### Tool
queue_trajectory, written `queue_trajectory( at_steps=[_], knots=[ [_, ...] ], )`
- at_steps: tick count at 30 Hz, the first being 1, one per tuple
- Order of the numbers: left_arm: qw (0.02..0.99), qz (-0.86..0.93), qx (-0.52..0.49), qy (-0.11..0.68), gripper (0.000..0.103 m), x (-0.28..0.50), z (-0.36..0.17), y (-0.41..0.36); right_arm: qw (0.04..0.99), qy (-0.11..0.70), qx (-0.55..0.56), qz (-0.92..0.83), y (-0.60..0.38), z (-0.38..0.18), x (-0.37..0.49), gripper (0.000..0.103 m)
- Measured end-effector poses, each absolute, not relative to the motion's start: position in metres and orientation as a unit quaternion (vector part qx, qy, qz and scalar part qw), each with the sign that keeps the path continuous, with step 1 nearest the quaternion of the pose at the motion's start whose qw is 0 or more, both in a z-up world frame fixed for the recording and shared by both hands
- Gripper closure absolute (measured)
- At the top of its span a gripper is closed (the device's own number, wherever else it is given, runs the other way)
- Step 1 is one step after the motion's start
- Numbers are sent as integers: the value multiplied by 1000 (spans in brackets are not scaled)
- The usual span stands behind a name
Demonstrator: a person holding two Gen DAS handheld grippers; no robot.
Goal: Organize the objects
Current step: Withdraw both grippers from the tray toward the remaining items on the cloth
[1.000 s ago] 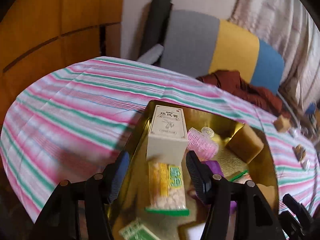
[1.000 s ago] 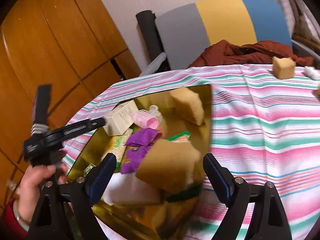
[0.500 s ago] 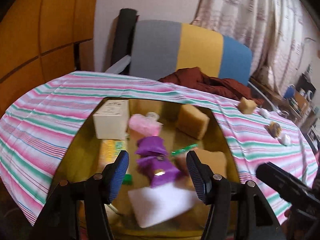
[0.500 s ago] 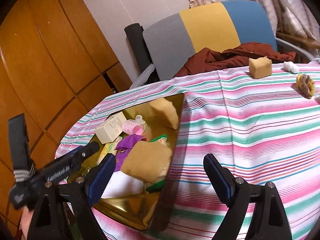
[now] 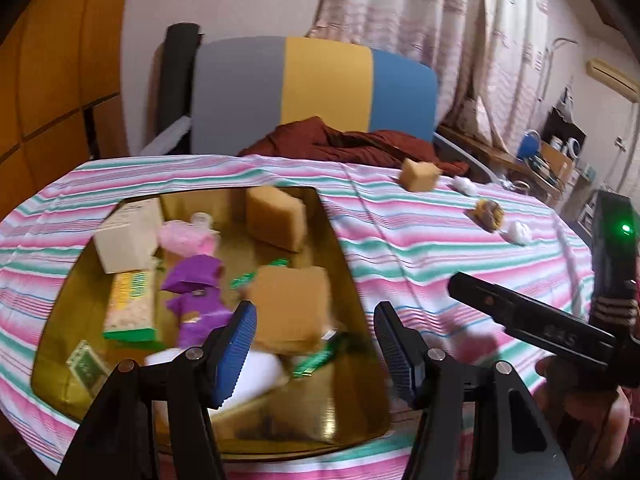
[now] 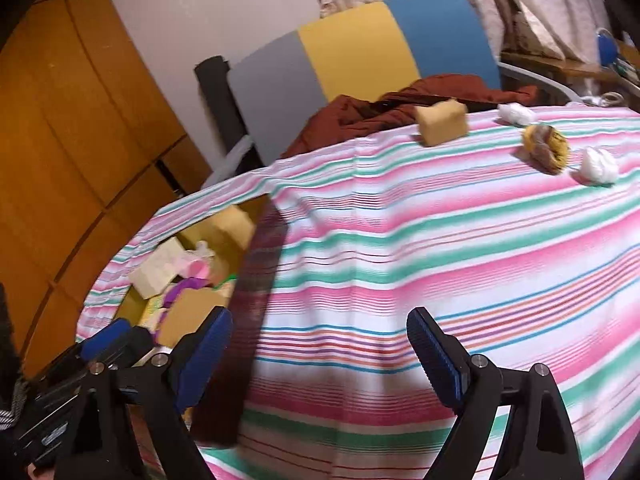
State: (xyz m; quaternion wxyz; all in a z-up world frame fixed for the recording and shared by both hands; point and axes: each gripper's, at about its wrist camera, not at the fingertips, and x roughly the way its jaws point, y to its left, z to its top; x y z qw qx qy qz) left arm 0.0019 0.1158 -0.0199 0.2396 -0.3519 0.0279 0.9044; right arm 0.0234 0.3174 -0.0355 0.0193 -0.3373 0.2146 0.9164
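A gold tray (image 5: 352,276) (image 6: 132,304) on the striped tablecloth holds two tan sponges (image 5: 276,220), a white box (image 5: 128,236), a pink curler (image 5: 184,236), purple wrappers (image 5: 196,292) and snack packs. My left gripper (image 5: 316,344) is open and empty above the tray's near right corner. My right gripper (image 6: 320,352) is open and empty over bare cloth right of the tray. A loose tan sponge (image 6: 440,122) (image 5: 418,174), a brown scrunchie (image 6: 546,148) and two white cotton balls (image 6: 598,166) lie at the far right.
A grey, yellow and blue chair (image 5: 316,88) with a dark red garment (image 5: 348,144) stands behind the table. Wooden cabinets (image 6: 60,140) are at the left. A cluttered shelf (image 5: 556,156) is at the far right.
Both grippers have pulled back and swung right, away from the tray. The right gripper let go of the tan sponge, which now lies in the tray.
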Motion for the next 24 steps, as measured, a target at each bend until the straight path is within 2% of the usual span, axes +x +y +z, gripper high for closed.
queue_trajectory(
  at_steps=[24],
  knots=[
    [325,862,-380,85,41,38,-37,208,130,206,-340,908,418,-44,42,13]
  ],
)
